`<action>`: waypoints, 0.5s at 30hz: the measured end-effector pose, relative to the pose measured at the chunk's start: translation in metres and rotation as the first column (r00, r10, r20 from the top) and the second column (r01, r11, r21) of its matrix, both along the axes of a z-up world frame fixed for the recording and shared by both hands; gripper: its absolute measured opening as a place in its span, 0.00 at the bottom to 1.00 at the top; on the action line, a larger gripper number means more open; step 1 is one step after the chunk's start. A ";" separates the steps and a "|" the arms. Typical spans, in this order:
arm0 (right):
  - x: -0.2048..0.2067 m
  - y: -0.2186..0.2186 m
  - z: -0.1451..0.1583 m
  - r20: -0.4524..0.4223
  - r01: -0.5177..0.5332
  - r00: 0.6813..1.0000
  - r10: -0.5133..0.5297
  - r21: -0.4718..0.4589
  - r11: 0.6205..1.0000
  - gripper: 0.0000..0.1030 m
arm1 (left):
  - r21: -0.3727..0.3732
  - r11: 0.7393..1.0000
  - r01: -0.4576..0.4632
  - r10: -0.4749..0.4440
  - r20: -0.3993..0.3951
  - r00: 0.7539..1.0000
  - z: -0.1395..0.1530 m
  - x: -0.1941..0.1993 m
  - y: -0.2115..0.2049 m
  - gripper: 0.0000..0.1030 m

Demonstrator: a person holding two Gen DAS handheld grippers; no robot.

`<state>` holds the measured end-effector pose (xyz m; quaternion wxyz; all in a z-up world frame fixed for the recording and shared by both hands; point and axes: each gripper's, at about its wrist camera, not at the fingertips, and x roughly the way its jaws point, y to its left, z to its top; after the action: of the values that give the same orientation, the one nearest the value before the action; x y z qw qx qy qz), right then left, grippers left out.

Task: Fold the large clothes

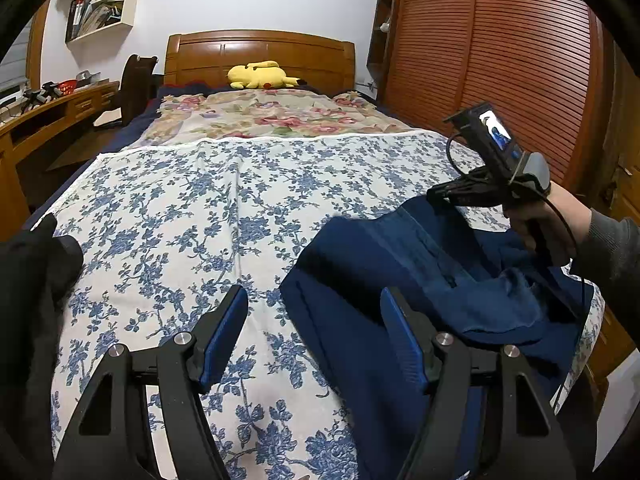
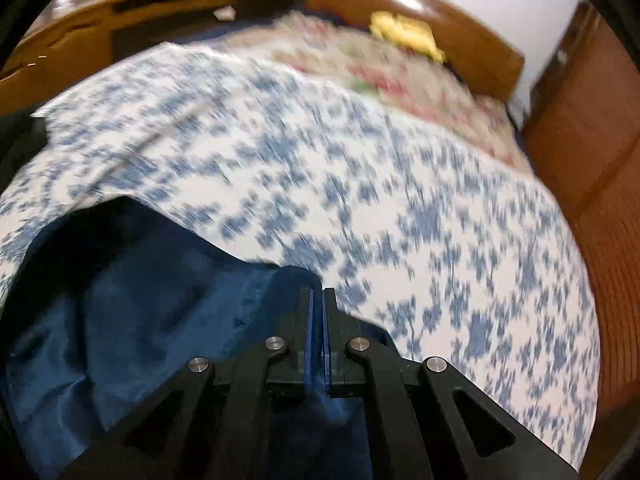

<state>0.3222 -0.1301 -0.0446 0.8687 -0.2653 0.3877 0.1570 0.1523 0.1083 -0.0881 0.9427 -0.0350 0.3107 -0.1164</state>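
Yellow plush toy (image 1: 262,76) by wooden headboard (image 1: 260,52)

I can't read any text, label or number in either view. Book spines on the shelf (image 1: 100,12), far up-left of my left fingers, too small; right view is motion-blurred.

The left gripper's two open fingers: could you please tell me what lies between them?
In the left wrist view, only the blue-flowered bedspread shows between the left gripper's fingers; the navy garment lies behind its right finger.

Navy blue garment (image 1: 360,280), white sheet (image 1: 180,220) w/ blue flowers, yellow plush (image 1: 260,76), reddish-brown wardrobe (image 1: 500,60).
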 end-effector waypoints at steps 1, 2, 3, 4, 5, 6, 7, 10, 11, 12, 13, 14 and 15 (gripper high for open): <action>-0.005 -0.002 0.005 0.016 -0.004 1.000 0.004 0.014 1.000 0.14 | 0.001 1.000 0.005 -0.005 0.002 1.000 0.001 0.000 -0.002 0.68; -0.011 -0.005 0.010 0.022 -0.018 1.000 0.018 0.033 0.999 0.18 | 0.001 1.000 0.009 -0.009 0.004 1.000 0.001 0.000 -0.005 0.68; -0.018 -0.009 0.015 0.024 -0.032 0.999 0.031 0.054 0.998 0.30 | 0.002 1.000 0.014 -0.014 0.005 1.000 0.002 0.000 -0.007 0.68; -0.029 -0.014 0.020 0.025 -0.044 0.999 0.043 0.074 0.996 0.43 | 0.002 1.000 0.018 -0.018 0.007 1.000 0.003 0.000 -0.009 0.68; -0.038 -0.022 0.024 0.026 -0.057 0.998 0.055 0.093 0.994 0.47 | 0.002 1.000 0.023 -0.023 0.010 1.000 0.004 0.000 -0.013 0.68; -0.053 -0.030 0.028 0.030 -0.068 0.997 0.065 0.109 0.992 0.50 | 0.002 1.000 0.025 -0.025 0.012 1.000 0.005 0.001 -0.015 0.68; -0.063 -0.037 0.029 0.028 -0.071 0.997 0.068 0.119 0.990 0.51 | -0.001 1.000 0.029 -0.029 0.017 0.999 0.006 0.001 -0.019 0.68; -0.104 -0.061 0.032 0.009 -0.084 0.996 0.084 0.144 0.986 0.52 | -0.009 0.999 0.048 -0.048 0.030 0.998 0.011 0.001 -0.029 0.68; -0.121 -0.069 0.029 0.013 -0.085 0.996 0.084 0.145 0.986 0.52 | -0.011 0.998 0.055 -0.055 0.035 0.998 0.012 0.001 -0.033 0.68; -0.134 -0.076 0.030 0.011 -0.083 0.997 0.082 0.151 0.985 0.52 | -0.012 0.998 0.065 -0.064 0.039 0.997 0.013 0.001 -0.038 0.68; -0.144 -0.084 0.028 0.003 -0.081 0.997 0.082 0.158 0.984 0.52 | -0.012 0.997 0.074 -0.073 0.043 0.996 0.014 0.001 -0.043 0.68; -0.156 -0.091 0.024 -0.010 -0.077 0.997 0.079 0.162 0.984 0.52 | -0.012 0.997 0.080 -0.080 0.045 0.996 0.015 0.002 -0.048 0.68; -0.166 -0.097 0.020 -0.020 -0.069 0.997 0.073 0.163 0.984 0.52 | -0.011 0.996 0.090 -0.089 0.048 0.995 0.016 0.002 -0.054 0.68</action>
<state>0.1565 -0.2276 -0.0247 0.8761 -0.2055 0.3752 0.2224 0.1545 0.0541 -0.0721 0.9433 -0.0245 0.2889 -0.1613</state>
